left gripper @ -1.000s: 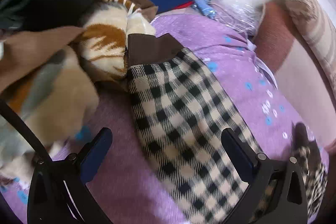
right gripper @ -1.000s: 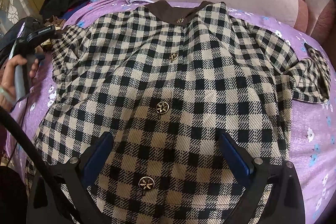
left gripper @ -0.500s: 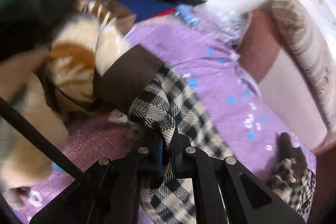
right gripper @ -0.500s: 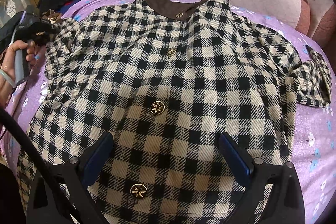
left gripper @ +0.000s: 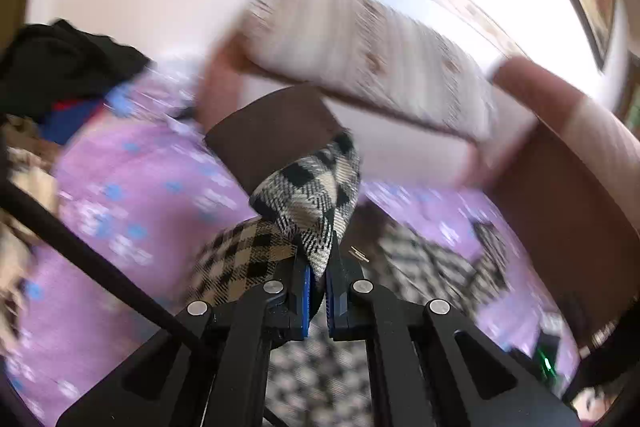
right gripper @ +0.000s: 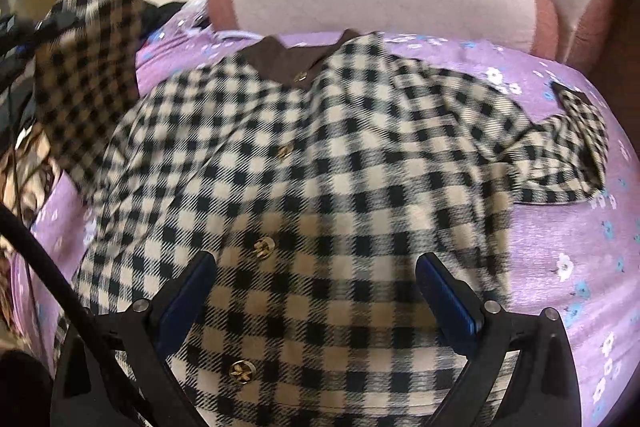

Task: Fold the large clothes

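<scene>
a: purple bedsheet [right gripper: 560, 227], checked coat [right gripper: 320, 167] spread flat; left gripper [left gripper: 316, 291] clamped on sleeve [left gripper: 312, 203], lifted.
b: right gripper [right gripper: 316, 291]?
a: agape, empty, above hem. risk: thin pinch slips, sleeve drops unfolded.

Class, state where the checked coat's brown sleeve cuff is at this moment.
In the left wrist view it hangs mid-frame, above the left gripper that pinches the sleeve: the brown cuff is raised before the striped pillow.
</scene>
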Tool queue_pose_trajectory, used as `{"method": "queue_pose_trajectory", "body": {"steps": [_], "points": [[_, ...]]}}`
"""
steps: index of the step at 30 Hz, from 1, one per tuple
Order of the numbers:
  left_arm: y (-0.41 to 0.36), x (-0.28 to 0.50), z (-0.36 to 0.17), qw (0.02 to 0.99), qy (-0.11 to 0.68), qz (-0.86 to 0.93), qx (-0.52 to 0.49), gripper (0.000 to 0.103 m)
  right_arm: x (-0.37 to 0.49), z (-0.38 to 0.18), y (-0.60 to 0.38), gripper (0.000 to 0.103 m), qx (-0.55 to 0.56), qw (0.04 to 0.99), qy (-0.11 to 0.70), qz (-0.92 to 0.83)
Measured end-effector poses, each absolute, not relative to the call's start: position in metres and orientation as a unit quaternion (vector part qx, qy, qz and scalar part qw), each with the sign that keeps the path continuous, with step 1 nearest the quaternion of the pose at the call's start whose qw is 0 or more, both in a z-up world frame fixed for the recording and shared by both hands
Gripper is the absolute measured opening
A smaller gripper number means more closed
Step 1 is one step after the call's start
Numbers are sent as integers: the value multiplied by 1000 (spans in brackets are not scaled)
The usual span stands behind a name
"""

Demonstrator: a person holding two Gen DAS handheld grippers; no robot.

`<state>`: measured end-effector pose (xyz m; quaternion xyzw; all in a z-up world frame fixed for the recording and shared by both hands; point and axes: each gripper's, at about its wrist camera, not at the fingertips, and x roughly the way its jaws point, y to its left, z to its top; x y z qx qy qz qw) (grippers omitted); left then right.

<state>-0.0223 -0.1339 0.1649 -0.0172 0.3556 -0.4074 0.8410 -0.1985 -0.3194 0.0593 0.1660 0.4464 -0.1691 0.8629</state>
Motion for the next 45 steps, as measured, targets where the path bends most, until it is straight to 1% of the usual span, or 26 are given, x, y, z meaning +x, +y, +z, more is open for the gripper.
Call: {"method": "queue_pose_trajectory", "body": {"steps": [3,5,6,7,8,9,11,12,13,15,17,21,24,25,27,28,29,30,31,32,36,38,41,43,45], "points": [[-171,-50,127,817,400,-415,2,5,-203,61,-335,102,190,859,438,-185],[-190,-62,88,802,442,-401,15,8,-207,60,-345,102,208,852,437,-199],[-197,-63,70,795,460,-395,23,15,-211,60,-349,102,217,849,435,-206],[-204,-70,54,785,478,-391,33,31,-215,59,-355,102,229,847,431,-211],[-208,-71,37,775,498,-386,47,40,-216,59,-359,102,237,846,428,-214],[-210,-73,27,763,516,-384,64,54,-219,60,-362,102,244,845,424,-216],[-200,-76,33,759,515,-394,62,55,-222,61,-364,102,250,846,420,-211],[-193,-77,44,759,511,-400,58,63,-221,62,-363,102,252,848,418,-205],[-184,-76,53,759,508,-403,52,77,-219,62,-361,102,257,851,416,-193],[-159,-76,77,772,494,-399,39,84,-213,65,-356,102,262,855,415,-170],[-135,-77,88,796,476,-367,67,85,-201,69,-348,102,253,861,414,-150],[-106,-58,75,843,456,-234,161,85,-159,64,-315,102,216,869,430,-114],[-83,-39,48,838,491,-186,148,85,-117,45,-295,102,226,860,448,-89],[-80,-33,41,835,500,-182,139,85,-103,37,-293,100,231,856,454,-87],[-76,-23,33,832,512,-170,126,85,-80,26,-296,77,228,853,460,-100],[-76,-19,32,834,511,-171,120,85,-73,22,-300,48,225,850,464,-106],[-76,-16,32,837,506,-172,118,85,-71,21,-305,30,231,849,464,-106],[-77,-16,32,839,502,-172,119,85,-75,26,-313,22,243,851,454,-104],[-77,-16,32,842,497,-172,120,85,-80,33,-317,11,242,855,447,-103],[-79,-16,32,842,496,-173,122,85,-90,46,-320,9,230,865,433,-104],[-91,-18,29,844,492,-174,125,85,-141,91,-336,8,184,894,389,-127],[-96,-19,28,844,491,-184,116,85,-160,95,-343,8,168,892,393,-149],[-100,-16,22,842,496,-186,104,85,-176,69,-359,8,158,868,432,-185],[-104,-14,19,844,494,-178,104,85,-180,46,-372,8,192,853,447,-192],[-105,-11,20,849,490,-173,98,85,-184,36,-381,8,213,845,449,-195]]}}
